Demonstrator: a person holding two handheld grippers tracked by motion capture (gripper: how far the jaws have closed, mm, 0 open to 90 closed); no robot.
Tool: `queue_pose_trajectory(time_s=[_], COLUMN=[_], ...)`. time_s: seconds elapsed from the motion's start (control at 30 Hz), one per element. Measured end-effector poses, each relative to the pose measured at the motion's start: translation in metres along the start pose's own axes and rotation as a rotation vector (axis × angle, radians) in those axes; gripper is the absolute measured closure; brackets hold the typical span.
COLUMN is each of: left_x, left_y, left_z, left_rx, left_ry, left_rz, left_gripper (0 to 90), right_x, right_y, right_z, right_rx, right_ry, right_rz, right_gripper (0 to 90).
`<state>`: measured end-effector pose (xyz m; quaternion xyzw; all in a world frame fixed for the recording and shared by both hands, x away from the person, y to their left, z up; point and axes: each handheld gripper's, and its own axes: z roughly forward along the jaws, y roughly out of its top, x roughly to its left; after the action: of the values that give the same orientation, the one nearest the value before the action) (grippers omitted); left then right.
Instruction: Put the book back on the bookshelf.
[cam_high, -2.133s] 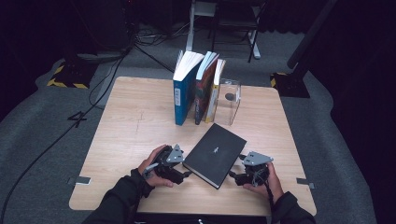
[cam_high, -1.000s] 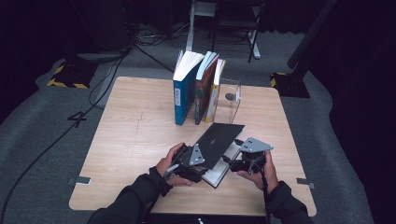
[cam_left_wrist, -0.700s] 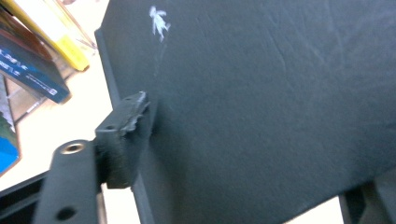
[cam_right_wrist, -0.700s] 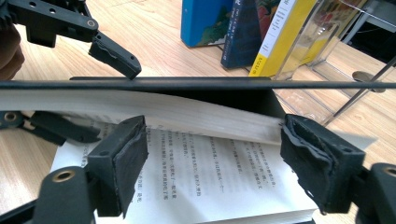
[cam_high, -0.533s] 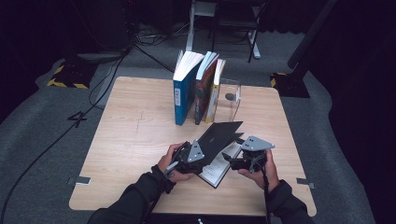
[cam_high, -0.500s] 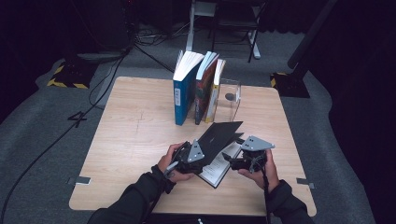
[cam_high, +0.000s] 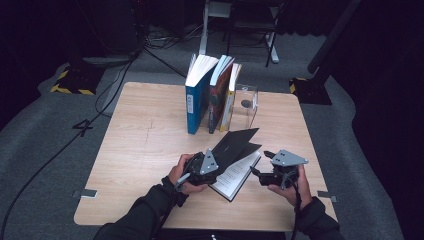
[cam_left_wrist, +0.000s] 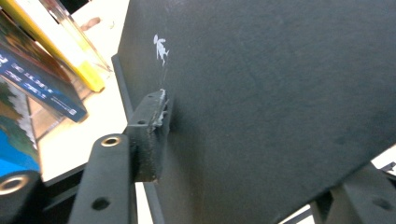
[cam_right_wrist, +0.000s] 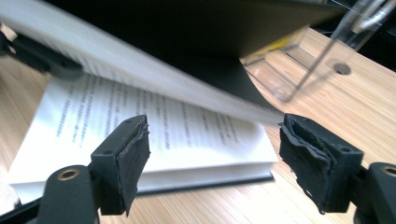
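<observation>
A black hardcover book (cam_high: 235, 145) lies near the front of the wooden table (cam_high: 140, 145), its cover and a wad of leaves lifted off a printed page (cam_high: 234, 176). My left gripper (cam_high: 214, 162) is at the book's left edge. Its jaws have just been closing, with the black cover (cam_left_wrist: 261, 70) between them; one pad (cam_left_wrist: 150, 133) presses on its face. My right gripper (cam_high: 260, 164) hovers open at the book's right side. In the right gripper view its pads (cam_right_wrist: 133, 156) stand wide apart before the open page (cam_right_wrist: 154, 126), under the raised cover (cam_right_wrist: 187, 23).
Three books (cam_high: 210, 92) stand upright at the middle of the table's back, against a clear plastic bookend (cam_high: 246, 106). Bare table lies to the left. Cables and stand legs cross the dark floor beyond the far edge.
The book lay closed two seconds ago. Since then my left gripper has taken its cover and raised it, showing a page. My right gripper has drawn back to the right of the book.
</observation>
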<state>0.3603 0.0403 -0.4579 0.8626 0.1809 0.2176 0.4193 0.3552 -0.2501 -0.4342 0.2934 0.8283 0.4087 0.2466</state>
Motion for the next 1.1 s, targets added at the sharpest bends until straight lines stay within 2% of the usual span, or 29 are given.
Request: queue_pose_trajectory(time_s=[0.07,0.13,0.23,0.27,0.33,0.4,0.53,0.67,0.73,0.87,0.9,0.93,1.03,1.1], left_x=[0.001,0.006,0.008,0.009,0.011,0.011,0.011,0.011,0.012,0.013,0.014,0.014,0.014,0.015], left_y=[0.001,-0.001,-0.002,-0.003,-0.004,-0.005,-0.01,-0.014,-0.018,-0.023,-0.026,-0.026,-0.028,-0.031], left_z=[-0.003,-0.007,-0.011,-0.012,-0.017,-0.019,-0.029,-0.037,-0.044,-0.05,-0.055,-0.055,-0.061,-0.065], left_rx=[-0.008,-0.029,-0.044,-0.048,-0.055,-0.057,-0.071,-0.073,-0.075,-0.077,-0.075,-0.075,-0.062,-0.062], left_ry=[0.011,0.01,0.005,-0.002,-0.032,-0.04,-0.096,-0.124,-0.141,-0.147,-0.152,-0.152,-0.153,-0.16], left_rz=[0.009,-0.02,-0.029,-0.032,-0.03,-0.035,-0.047,-0.06,-0.062,-0.074,-0.077,-0.077,-0.057,-0.068], left_gripper=[52.7,57.3,59.6,60.1,61.2,61.7,62.2,62.3,62.7,63.9,64.1,64.5,65.6,66.0], right_x=[-0.004,-0.009,-0.013,-0.014,-0.014,-0.014,-0.015,-0.017,-0.017,-0.017,-0.015,-0.015,-0.012,-0.008], right_y=[-0.003,-0.009,-0.011,-0.012,-0.012,-0.012,-0.013,-0.013,-0.011,-0.007,-0.004,-0.004,0.001,0.005], right_z=[-0.003,-0.004,-0.004,-0.003,-0.003,-0.003,-0.003,-0.004,-0.003,0.001,0.004,0.004,0.01,0.017], right_rx=[0.005,0.01,0.014,0.015,0.014,0.013,0.007,-0.007,-0.017,-0.029,-0.031,-0.031,-0.034,-0.042], right_ry=[-0.01,-0.018,-0.022,-0.018,-0.022,-0.02,-0.019,-0.013,0.003,0.032,0.053,0.053,0.083,0.098], right_rz=[-0.011,-0.004,0.003,0.012,-0.004,-0.01,-0.01,-0.009,-0.009,-0.022,-0.039,-0.039,-0.062,-0.076], right_gripper=[24.6,25.2,26.2,27.1,27.9,28.1,28.5,28.5,28.5,28.5,28.5,28.5,28.4,28.3])
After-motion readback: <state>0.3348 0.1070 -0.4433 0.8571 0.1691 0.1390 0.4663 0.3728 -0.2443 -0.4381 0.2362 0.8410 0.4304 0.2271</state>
